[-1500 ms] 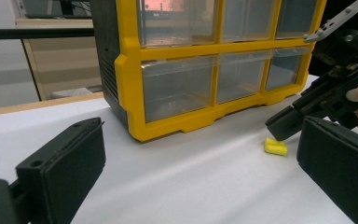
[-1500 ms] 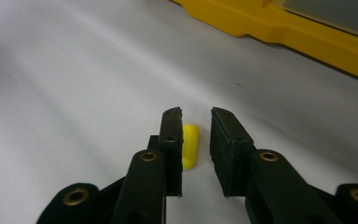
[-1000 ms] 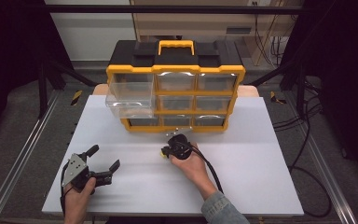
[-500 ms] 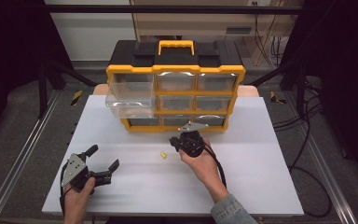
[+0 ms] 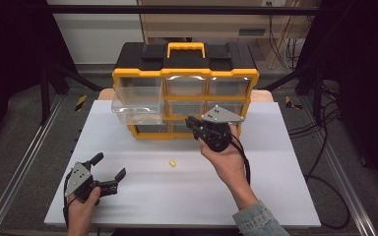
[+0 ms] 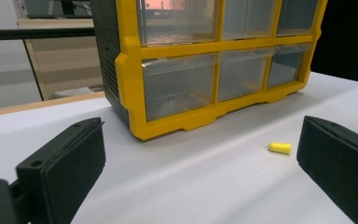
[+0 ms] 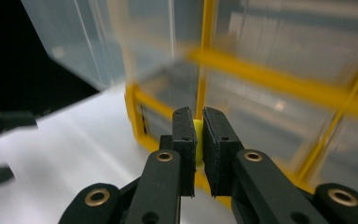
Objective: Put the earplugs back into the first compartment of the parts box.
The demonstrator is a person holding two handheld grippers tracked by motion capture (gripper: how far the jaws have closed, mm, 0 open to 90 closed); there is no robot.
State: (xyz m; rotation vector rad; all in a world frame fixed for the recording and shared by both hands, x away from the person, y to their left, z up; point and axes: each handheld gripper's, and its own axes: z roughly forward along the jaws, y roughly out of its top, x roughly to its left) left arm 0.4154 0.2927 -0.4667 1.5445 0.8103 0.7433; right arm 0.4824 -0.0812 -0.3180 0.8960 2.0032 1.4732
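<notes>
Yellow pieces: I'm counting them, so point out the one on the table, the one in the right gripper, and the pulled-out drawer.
loose yellow piece [image 5: 172, 162], high view, its middle.
held yellow piece [image 7: 198, 135], right gripper view, the strip showing between the jaws.
open drawer [image 5: 137, 101], high view, its clear front wall.

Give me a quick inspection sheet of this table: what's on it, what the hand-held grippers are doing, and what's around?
Surface: white table, flat.
Job's things: small yellow piece pinched in the right hand-held gripper; second yellow piece loose on the table; yellow-and-black drawer organizer at the back, its upper-left clear drawer pulled out.
Clutter: nothing seen.
Grippers: right raised before the organizer, jaws shut; left hand-held gripper low near the table's front, jaws wide open, holding nothing.
Cables: black cable trails from the right gripper.
Surroundings: dark frame, floor cables.
</notes>
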